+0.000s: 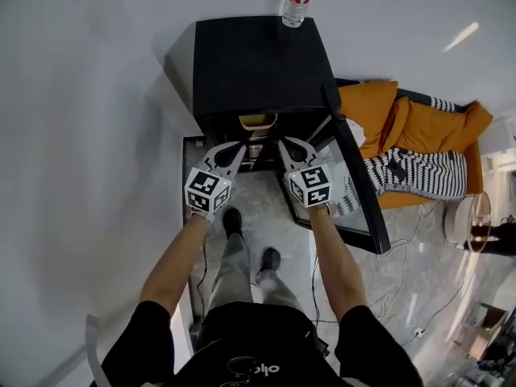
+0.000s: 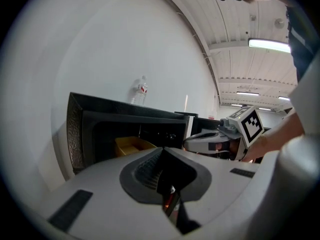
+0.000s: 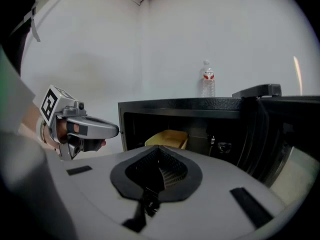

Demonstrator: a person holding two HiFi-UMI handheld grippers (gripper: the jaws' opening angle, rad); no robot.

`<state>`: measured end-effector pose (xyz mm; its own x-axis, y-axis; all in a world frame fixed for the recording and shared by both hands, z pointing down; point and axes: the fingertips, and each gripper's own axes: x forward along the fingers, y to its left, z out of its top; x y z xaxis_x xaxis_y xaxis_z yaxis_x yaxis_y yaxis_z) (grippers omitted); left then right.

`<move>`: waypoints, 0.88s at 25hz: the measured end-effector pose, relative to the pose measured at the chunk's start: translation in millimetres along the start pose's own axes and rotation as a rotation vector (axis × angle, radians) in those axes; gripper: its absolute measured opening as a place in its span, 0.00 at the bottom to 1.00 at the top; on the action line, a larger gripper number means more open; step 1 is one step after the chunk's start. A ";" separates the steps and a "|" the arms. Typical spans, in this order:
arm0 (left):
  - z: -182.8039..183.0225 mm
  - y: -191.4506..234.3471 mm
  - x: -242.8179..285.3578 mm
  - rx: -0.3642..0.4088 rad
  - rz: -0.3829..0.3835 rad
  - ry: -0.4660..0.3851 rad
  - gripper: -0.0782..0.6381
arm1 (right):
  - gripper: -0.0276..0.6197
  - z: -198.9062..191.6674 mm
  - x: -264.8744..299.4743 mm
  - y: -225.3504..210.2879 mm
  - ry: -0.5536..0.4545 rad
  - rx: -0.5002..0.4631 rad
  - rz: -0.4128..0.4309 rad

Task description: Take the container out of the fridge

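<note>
The yellow container [image 1: 258, 121] sits inside the open black fridge [image 1: 258, 63], just behind its front opening. My left gripper [image 1: 240, 147] and right gripper [image 1: 284, 143] are side by side in front of the opening, both pointing at it, both shut and empty. Neither touches the container. In the left gripper view the container [image 2: 132, 145] lies low in the dark cavity beyond the closed jaws, with the right gripper [image 2: 210, 139] beside it. The right gripper view shows the container [image 3: 167, 138] straight ahead and the left gripper [image 3: 85, 129] at the left.
A water bottle [image 1: 297, 2] stands on the fridge top. The fridge door [image 1: 355, 184] hangs open to the right, close to my right arm. A sofa with an orange blanket [image 1: 419, 127] and striped cushion lies further right. A white wall is at the left. Cables cross the floor.
</note>
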<state>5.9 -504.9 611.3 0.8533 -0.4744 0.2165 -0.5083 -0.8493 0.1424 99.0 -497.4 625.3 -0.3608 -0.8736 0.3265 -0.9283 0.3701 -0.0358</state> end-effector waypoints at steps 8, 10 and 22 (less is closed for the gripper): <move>-17.6 13.6 8.5 0.002 0.019 0.023 0.12 | 0.05 -12.8 15.5 2.9 -0.003 -0.003 0.027; -20.6 15.6 9.3 0.006 0.022 0.030 0.12 | 0.05 -13.3 18.8 7.7 -0.006 -0.009 0.046; -46.8 43.3 49.7 0.032 0.017 0.079 0.43 | 0.51 -38.0 60.9 -7.2 0.023 -0.004 0.122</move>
<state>20.8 -554.5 673.4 0.8318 -0.4705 0.2945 -0.5181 -0.8485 0.1076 87.1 -541.3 681.3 -0.4693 -0.8144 0.3413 -0.8771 0.4749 -0.0727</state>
